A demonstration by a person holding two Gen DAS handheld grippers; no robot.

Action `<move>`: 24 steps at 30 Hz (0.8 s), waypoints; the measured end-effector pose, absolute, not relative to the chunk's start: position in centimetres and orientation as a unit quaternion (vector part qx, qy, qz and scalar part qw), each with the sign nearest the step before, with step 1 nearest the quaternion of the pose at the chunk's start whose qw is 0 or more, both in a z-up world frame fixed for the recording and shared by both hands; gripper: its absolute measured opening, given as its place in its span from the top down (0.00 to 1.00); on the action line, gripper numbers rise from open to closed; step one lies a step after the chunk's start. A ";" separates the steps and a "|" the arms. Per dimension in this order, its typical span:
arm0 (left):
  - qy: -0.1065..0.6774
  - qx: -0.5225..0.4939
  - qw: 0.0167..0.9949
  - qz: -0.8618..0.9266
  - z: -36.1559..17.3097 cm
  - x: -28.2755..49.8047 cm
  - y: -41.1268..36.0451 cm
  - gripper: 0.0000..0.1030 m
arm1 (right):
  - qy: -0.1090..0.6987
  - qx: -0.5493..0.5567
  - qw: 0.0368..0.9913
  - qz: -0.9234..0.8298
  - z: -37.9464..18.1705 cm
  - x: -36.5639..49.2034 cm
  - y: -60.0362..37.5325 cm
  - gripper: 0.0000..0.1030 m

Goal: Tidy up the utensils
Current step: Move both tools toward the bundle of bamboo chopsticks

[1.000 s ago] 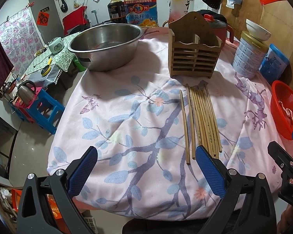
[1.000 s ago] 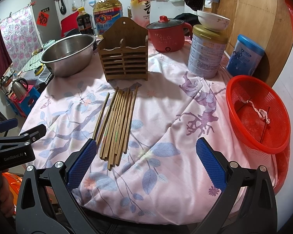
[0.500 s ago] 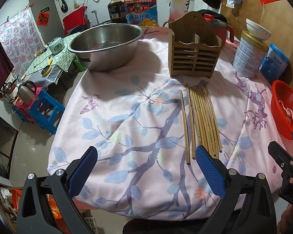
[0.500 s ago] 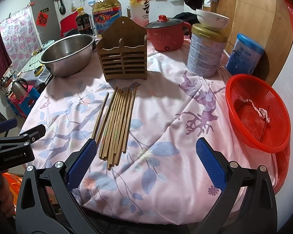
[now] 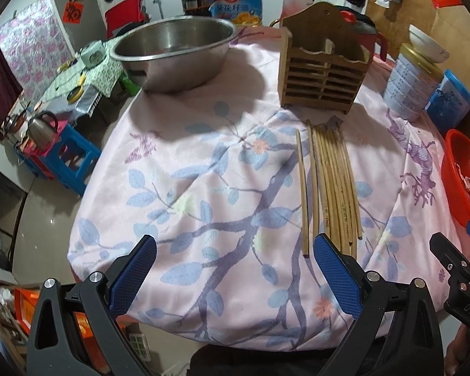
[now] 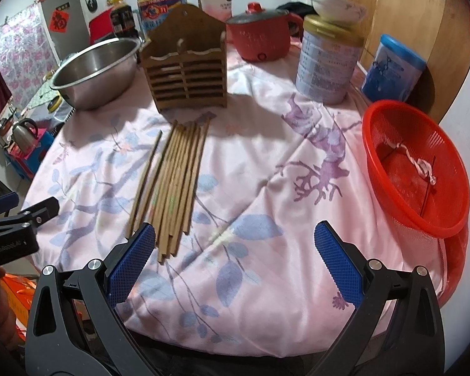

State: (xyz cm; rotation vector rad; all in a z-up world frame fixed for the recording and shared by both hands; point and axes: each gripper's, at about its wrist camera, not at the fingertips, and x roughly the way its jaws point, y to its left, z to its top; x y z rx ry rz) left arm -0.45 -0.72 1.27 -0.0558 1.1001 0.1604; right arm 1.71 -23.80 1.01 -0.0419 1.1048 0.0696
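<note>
Several wooden chopsticks (image 5: 329, 185) lie side by side on the pink flowered tablecloth, pointing toward a slatted wooden utensil holder (image 5: 324, 72) that stands upright behind them. They also show in the right wrist view (image 6: 175, 178), with the holder (image 6: 188, 75) beyond. My left gripper (image 5: 235, 269) is open and empty at the table's near edge, its right pad next to the chopsticks' near ends. My right gripper (image 6: 235, 260) is open and empty, its left pad just over the chopsticks' near ends.
A steel bowl (image 5: 175, 53) stands at the back left. A tin can (image 6: 329, 65) with a bowl on top, a blue jar (image 6: 391, 69) and a red pot (image 6: 260, 40) stand at the back right. A red basket (image 6: 413, 169) sits at the right edge.
My right gripper has moved forward and a little left, so the chopsticks' near ends now sit by its left pad. The left gripper has hardly moved.
</note>
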 end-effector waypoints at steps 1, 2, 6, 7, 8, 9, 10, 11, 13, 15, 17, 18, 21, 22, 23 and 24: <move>0.527 -0.028 0.845 0.083 1.0 -0.5 -0.6 0.05 | 0.530 -0.022 0.847 0.032 0.7 1.8 -24.0 0.05; 0.530 -0.028 0.843 0.088 0.8 -0.4 -0.6 0.05 | 0.534 -0.024 0.844 0.032 0.4 1.8 -24.1 0.05; 0.543 -0.032 0.832 0.113 -0.3 -0.5 -0.4 0.05 | 0.555 -0.027 0.830 0.038 -1.0 2.2 -24.9 0.05; 0.547 -0.034 0.828 0.118 -0.6 -0.6 -0.3 0.05 | 0.559 -0.026 0.827 0.041 -1.4 2.2 -25.2 0.05; 0.550 -0.035 0.826 0.123 -0.9 -0.6 -0.3 0.05 | 0.562 -0.025 0.825 0.043 -1.7 2.3 -25.5 0.05; 0.555 -0.033 0.821 0.132 -1.4 -0.7 -0.4 0.05 | 0.566 -0.023 0.823 0.044 -2.1 2.4 -25.9 0.05; 0.559 -0.030 0.817 0.138 -1.8 -0.8 -0.5 0.05 | 0.568 -0.020 0.822 0.046 -2.5 2.4 -26.4 0.05; 0.563 -0.029 0.813 0.143 -2.1 -0.9 -0.6 0.05 | 0.571 -0.014 0.819 0.048 -2.9 2.3 -27.0 0.05; 0.572 -0.023 0.806 0.152 -3.0 -1.3 -0.9 0.05 | 0.579 -0.002 0.814 0.053 -3.7 2.2 -27.9 0.05; 0.582 -0.025 0.798 0.154 -3.8 -1.8 -1.4 0.05 | 0.587 0.007 0.807 0.061 -4.5 1.9 -28.8 0.05; 0.587 -0.026 0.797 0.143 -4.5 -2.0 -2.0 0.05 | 0.592 0.007 0.803 0.067 -5.0 1.6 -29.4 0.05; 0.589 -0.024 0.796 0.136 -4.8 -1.8 -2.4 0.05 | 0.593 0.008 0.802 0.067 -5.1 1.5 -29.5 0.05; 0.591 -0.006 0.800 0.105 -5.9 -0.3 -3.6 0.05 | 0.580 0.012 0.813 0.053 -4.4 1.4 -30.5 0.05; 0.587 0.001 0.804 0.089 -6.1 0.5 -4.0 0.05 | 0.573 0.015 0.818 0.043 -4.0 1.4 -30.9 0.05; 0.583 0.010 0.808 0.078 -6.4 1.2 -4.3 0.05 | 0.567 0.020 0.823 0.033 -3.7 1.5 -31.3 0.05; 0.581 0.021 0.811 0.067 -6.7 1.8 -4.6 0.05 | 0.562 0.024 0.826 0.020 -3.3 1.4 -31.7 0.05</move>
